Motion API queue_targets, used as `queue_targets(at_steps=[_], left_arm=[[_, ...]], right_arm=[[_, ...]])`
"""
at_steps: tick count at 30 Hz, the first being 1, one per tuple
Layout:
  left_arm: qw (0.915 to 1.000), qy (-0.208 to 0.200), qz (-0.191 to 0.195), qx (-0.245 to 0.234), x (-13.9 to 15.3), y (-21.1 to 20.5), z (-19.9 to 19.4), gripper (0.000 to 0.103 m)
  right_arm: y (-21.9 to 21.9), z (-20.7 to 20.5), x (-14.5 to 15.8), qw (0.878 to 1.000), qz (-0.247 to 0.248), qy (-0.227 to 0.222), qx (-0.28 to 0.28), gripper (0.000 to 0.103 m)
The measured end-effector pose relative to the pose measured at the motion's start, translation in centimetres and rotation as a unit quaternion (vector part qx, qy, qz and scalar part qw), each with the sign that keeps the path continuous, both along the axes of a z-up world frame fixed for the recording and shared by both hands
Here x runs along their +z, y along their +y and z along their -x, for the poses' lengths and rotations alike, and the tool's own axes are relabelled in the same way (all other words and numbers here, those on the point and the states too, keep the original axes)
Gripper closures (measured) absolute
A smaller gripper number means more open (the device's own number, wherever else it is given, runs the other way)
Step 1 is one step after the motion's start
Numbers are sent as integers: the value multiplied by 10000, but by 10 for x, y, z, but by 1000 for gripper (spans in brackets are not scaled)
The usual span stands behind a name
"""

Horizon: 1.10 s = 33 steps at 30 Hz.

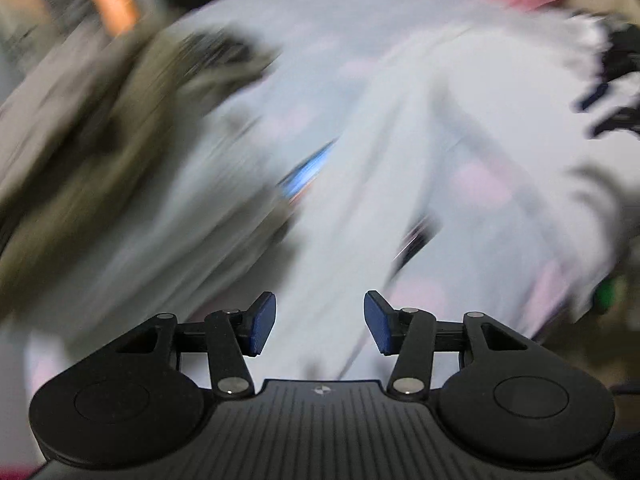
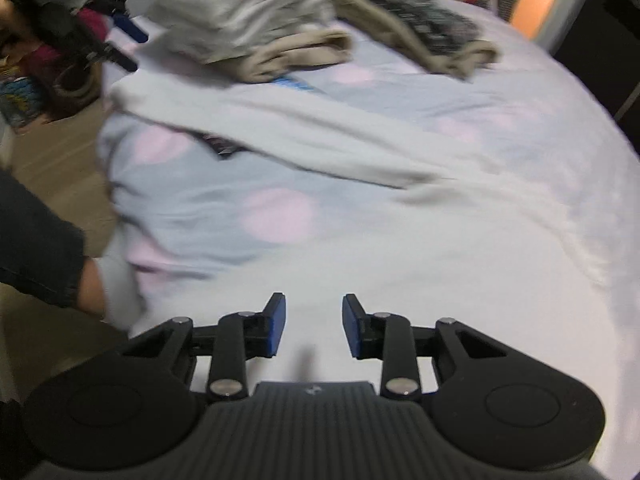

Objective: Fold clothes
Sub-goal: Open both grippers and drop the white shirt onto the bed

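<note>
The white garment (image 2: 304,148) lies spread and rumpled across the bed (image 2: 520,128), not yet folded; at the far side a pile of grey and tan clothes (image 2: 256,24) sits partly stacked, so much seems left. The left gripper (image 1: 320,322) and right gripper (image 2: 313,326) both stand spread, pinching nothing.

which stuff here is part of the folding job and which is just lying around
Part of the job:
- white garment spread across the bed
- pile of grey and beige clothes at the far end
- left tool and right tool, both open, nothing between the pads

Just lying about:
- polka-dot bedsheet
- blue item under the pile
- clutter on the floor
</note>
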<state>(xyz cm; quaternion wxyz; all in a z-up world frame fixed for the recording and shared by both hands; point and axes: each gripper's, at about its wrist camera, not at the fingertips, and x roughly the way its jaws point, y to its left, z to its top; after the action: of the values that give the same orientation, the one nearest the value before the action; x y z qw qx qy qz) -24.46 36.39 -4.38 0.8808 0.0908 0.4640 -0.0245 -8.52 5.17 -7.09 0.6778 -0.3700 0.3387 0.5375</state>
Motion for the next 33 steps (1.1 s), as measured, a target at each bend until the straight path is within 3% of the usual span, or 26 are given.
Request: queue_targets(at_steps=[2, 5, 9, 11, 13, 18, 27, 29, 31, 33], left_arm=[[9995, -221, 209, -94, 10, -12, -27, 56], [9983, -425, 405, 54, 20, -21, -73, 54], [9978, -425, 504, 44, 8, -32, -159, 48], [9980, -368, 513, 58, 1, -37, -196, 49], [9981, -308, 538, 48, -9, -41, -231, 53], [9979, -128, 638, -47, -43, -48, -297, 65], [9945, 708, 765, 99, -100, -30, -348, 74], [9925, 713, 995, 69, -99, -24, -349, 82], [9904, 741, 1165, 58, -98, -18, -350, 99], [9899, 811, 1157, 47, -95, -17, -352, 101]], right_arm=[[-14, -12, 17, 9999, -106, -45, -98, 60], [-29, -21, 39, 9994, -261, -42, -209, 59], [-43, -19, 71, 9976, -542, 169, -391, 58], [-45, -12, 88, 9963, -778, 181, -317, 49], [-53, -5, 104, 9941, -1053, 204, -191, 44], [-67, -20, 107, 9915, -1257, 327, -91, 44], [-78, -54, 87, 9871, -1275, 967, 98, 44], [-80, -60, 84, 9862, -1285, 1045, 42, 44], [-83, -66, 81, 9852, -1295, 1122, -14, 44], [-85, -69, 78, 9852, -1269, 1150, -73, 44]])
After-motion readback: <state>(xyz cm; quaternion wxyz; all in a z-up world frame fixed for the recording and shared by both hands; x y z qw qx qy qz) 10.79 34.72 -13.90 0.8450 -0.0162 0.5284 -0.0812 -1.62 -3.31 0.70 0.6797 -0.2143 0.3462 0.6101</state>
